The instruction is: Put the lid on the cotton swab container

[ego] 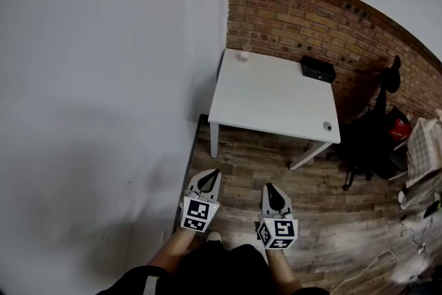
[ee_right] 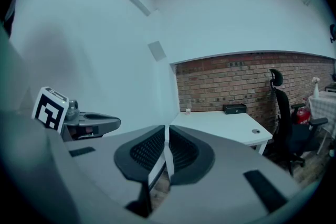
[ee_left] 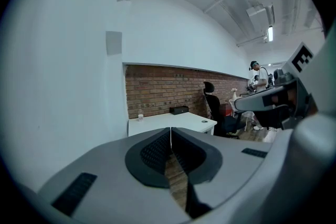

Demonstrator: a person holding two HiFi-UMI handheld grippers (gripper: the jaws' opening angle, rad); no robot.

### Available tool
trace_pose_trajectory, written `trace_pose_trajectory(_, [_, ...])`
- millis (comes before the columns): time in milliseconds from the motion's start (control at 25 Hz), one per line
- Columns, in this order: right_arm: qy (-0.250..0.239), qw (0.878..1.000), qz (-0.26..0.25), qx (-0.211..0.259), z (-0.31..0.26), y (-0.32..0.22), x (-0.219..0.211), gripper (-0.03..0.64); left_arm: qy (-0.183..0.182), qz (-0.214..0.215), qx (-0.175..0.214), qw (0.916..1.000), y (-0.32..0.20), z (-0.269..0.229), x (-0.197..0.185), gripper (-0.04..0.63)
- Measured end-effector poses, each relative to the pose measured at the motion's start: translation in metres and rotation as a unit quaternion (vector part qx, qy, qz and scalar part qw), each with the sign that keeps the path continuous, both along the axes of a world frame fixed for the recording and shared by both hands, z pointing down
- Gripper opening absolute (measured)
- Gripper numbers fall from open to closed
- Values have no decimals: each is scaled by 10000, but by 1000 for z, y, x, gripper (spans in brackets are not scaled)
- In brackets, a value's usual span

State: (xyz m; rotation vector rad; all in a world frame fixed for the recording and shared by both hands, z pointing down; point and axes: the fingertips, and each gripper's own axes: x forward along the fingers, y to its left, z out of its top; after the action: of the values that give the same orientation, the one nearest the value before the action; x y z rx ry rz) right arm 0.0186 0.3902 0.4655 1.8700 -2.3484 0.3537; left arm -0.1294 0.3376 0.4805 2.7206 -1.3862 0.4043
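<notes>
1. Left gripper [ee_left: 171, 132]: jaws together with nothing between them, held over the floor [ego: 324, 197], well short of the bench [ego: 269, 100].
2. Right gripper [ee_right: 167, 131]: jaws together, empty, beside the left gripper.
3. Container [ego: 244, 56] stands at the bench's far left corner, near the brick wall [ego: 290, 17].
4. Lid [ego: 327, 126] lies at the near right corner, well apart from the container.
5. Black box [ego: 318, 68] sits at the far right corner.
</notes>
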Motion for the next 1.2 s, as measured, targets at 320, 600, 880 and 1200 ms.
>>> trace_pose_trajectory(320, [-59,9999,123,-85,6,-25,6,23,-53,100,-62,9999,-28,5,2,15])
trace_pose_trajectory(600, [-90,9999,59,-118,20,-61,25,23,-114,51,-30,9999,-59,15,19,15])
trace_pose_trajectory(880, [-113,9998,-140,-67,16,-124,59,23,-171,-164,-58,9997,-110,18,47,15])
trace_pose_trajectory(1200, [-155,9987,-453,-145,14,-190,97,23,-253,-403,-78,9988,-165,11,87,15])
